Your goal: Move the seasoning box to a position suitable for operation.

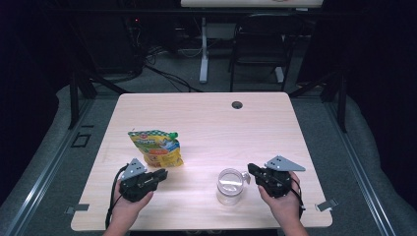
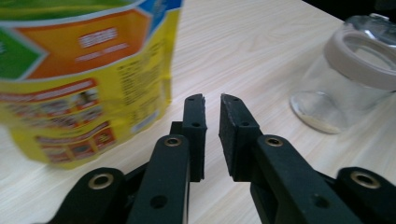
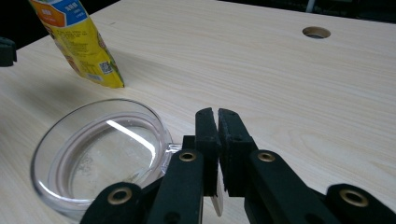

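Lab or recording studio, not home. Pale wood tabletop [image 1: 206, 118] stands alone in dark room, cable hole [image 1: 237, 104] near far edge. Black curtains around tabletop on left, right and beyond it. Metal rails [image 1: 44, 172] on grey floor either side of tabletop. Beyond tabletop: black folding chair [image 1: 260, 44], white leg of second desk [image 1: 203, 49], loose cables [image 1: 162, 73] across floor, dark equipment rack with small red light [image 1: 135, 20] at far left.
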Tool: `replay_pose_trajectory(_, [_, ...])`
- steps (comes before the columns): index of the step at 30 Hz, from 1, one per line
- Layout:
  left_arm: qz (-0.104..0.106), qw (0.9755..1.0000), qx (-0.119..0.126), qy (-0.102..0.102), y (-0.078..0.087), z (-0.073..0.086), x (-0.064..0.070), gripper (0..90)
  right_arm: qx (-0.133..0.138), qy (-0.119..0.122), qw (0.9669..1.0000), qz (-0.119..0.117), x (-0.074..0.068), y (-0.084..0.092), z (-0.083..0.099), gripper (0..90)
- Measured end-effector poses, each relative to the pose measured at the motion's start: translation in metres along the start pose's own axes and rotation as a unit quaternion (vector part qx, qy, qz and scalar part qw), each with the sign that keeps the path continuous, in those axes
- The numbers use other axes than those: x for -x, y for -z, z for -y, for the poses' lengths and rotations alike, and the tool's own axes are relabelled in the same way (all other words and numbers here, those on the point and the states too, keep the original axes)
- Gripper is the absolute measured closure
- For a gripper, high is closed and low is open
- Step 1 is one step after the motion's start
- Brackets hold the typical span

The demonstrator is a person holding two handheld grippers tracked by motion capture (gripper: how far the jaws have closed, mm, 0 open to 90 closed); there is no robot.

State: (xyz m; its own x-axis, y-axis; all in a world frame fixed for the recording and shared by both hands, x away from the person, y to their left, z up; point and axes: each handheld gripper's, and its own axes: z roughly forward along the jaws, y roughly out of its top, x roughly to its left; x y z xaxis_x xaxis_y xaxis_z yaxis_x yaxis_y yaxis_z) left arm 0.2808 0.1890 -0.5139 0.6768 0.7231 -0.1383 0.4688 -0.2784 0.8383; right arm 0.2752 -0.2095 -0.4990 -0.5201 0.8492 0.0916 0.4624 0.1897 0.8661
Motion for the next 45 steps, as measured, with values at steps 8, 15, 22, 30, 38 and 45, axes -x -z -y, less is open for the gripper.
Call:
replay_pose_trajectory(8, [0.022, 0.9997, -0.007, -0.012, -0.011, -0.01, 0.023, 89.9, 0.002, -0.003, 0.9998, -0.018, -0.001, 0.001, 0.0, 85.0])
replay_pose_trajectory(15, [0.043, 0.9985, -0.017, -0.03, -0.024, -0.015, 0.04, 90.0, -0.006, 0.004, 0.9998, -0.017, -0.005, -0.004, 0.001, 83.5])
replay_pose_trajectory(22, [0.053, 0.9979, -0.024, -0.03, -0.03, -0.016, 0.047, 90.0, -0.004, -0.002, 0.9998, -0.019, -0.005, -0.005, 0.002, 83.8])
replay_pose_trajectory(30, [0.066, 0.9967, -0.031, -0.037, -0.039, -0.018, 0.058, 90.0, 0.0, -0.003, 0.9998, -0.022, -0.003, -0.004, 0.004, 85.3])
replay_pose_trajectory(38, [0.09, 0.9937, -0.04, -0.052, -0.05, -0.019, 0.076, 90.0, 0.001, -0.004, 0.9997, -0.023, -0.004, -0.005, 0.004, 87.3])
replay_pose_trajectory(45, [0.104, 0.9915, -0.05, -0.061, -0.058, -0.02, 0.086, 90.0, 0.005, -0.005, 0.9997, -0.023, -0.004, -0.006, 0.005, 87.7])
